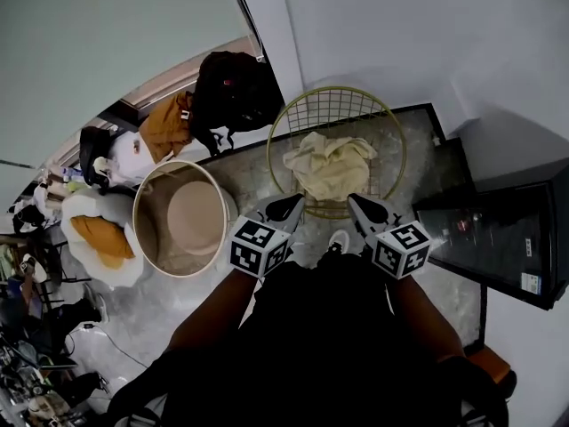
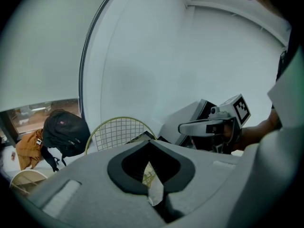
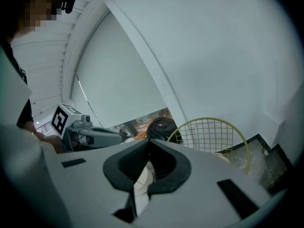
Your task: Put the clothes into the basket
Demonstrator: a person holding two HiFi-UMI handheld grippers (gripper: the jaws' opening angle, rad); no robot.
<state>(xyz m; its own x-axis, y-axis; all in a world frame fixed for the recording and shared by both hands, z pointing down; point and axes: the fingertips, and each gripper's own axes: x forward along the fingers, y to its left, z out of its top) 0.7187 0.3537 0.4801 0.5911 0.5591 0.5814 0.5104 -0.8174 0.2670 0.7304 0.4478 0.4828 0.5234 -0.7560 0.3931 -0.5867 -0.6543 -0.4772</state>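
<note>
A gold wire basket (image 1: 391, 132) stands on the dark marble floor in front of me, with cream clothes (image 1: 329, 163) lying bunched inside it. My left gripper (image 1: 289, 207) hovers at the basket's near rim, jaws shut and holding nothing. My right gripper (image 1: 363, 207) hangs beside it at the same rim, also shut and empty. In the left gripper view the left gripper (image 2: 149, 144) points over the basket (image 2: 118, 129), with the right gripper (image 2: 209, 126) to its side. The right gripper view shows the right gripper (image 3: 148, 141), the basket (image 3: 213, 134) and the left gripper (image 3: 95, 136).
A round beige bin (image 1: 151, 238) stands left of the basket. A black backpack (image 1: 233, 92) and an orange garment (image 1: 167, 124) lie by the window beyond it. A black glass cabinet (image 1: 507, 238) is at the right, white wall behind. Cluttered items fill the far left.
</note>
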